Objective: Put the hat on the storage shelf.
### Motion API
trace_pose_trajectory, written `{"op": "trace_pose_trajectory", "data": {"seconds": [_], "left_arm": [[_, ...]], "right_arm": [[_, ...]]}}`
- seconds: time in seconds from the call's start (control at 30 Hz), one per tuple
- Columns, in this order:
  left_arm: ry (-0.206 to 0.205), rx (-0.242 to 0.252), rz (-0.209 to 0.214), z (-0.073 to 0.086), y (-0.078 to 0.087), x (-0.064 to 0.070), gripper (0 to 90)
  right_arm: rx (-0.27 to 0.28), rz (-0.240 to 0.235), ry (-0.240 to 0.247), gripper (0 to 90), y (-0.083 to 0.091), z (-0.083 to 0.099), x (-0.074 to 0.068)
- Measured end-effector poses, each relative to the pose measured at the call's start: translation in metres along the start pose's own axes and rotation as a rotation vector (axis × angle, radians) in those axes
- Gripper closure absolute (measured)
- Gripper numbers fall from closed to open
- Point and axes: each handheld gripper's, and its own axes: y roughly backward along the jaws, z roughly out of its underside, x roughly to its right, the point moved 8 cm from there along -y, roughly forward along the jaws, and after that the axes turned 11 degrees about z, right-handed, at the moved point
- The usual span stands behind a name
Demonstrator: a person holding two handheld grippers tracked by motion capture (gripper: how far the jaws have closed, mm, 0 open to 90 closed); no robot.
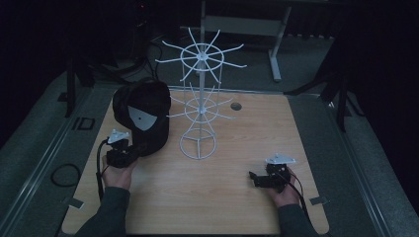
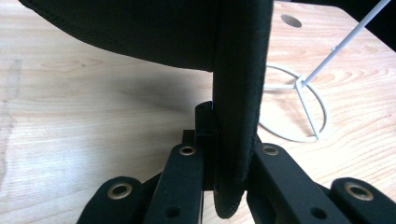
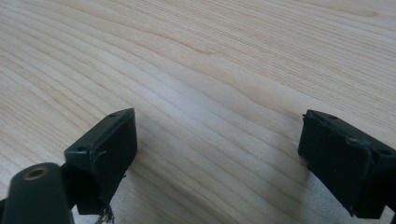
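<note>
Near the counter's left edge, left tool (image 1: pixel 120 150) is clamped on the brim of a black baseball cap (image 1: pixel 143 114); the left gripper view shows the brim edge (image 2: pixel 238 140) pinched between both jaws, running upright through them. Cap hangs up and forward of the tool, crown toward the far-left corner, pale grey patch on its front facing the camera; whether it rests on the counter (image 1: pixel 237 207) or is lifted slightly, can't tell. White wire hat rack (image 1: pixel 199 103) stands mid-counter toward the far edge, just right of the cap, ring base on the wood, two tiers of radial prongs; its base ring (image 2: pixel 299 109) also shows right of the brim in the left gripper view. Key relation: rack lies to the right and a bit farther back from the held cap, prongs stick out level, the lower left-side ones nearest the crown; left hand is clearly nearer, so likely the cap goes rightward and up onto a prong. Right tool (image 1: pixel 267 178) sits near the near-right corner, well apart from cap and rack, jaws spread wide over bare wood, holding nothing. No brand, label or writing readable anywhere; patch looks blank.
</note>
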Motion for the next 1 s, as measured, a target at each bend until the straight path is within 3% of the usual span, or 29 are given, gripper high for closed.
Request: {"op": "trace_pose_trajectory", "data": {"seconds": [0.57, 1.0], "left_arm": [[-0.037, 0.048, -0.038, -0.016, 0.017, 0.003, 86.6], [-0.076, 0.061, -0.043, -0.026, 0.027, 0.011, 86.6]], "right_arm": [[0.001, 0.0, -0.001, 11.5, 0.0, 0.0, 0.0], [0.001, 0.0, -0.001, 11.5, 0.0, 0.0, 0.0]]}}
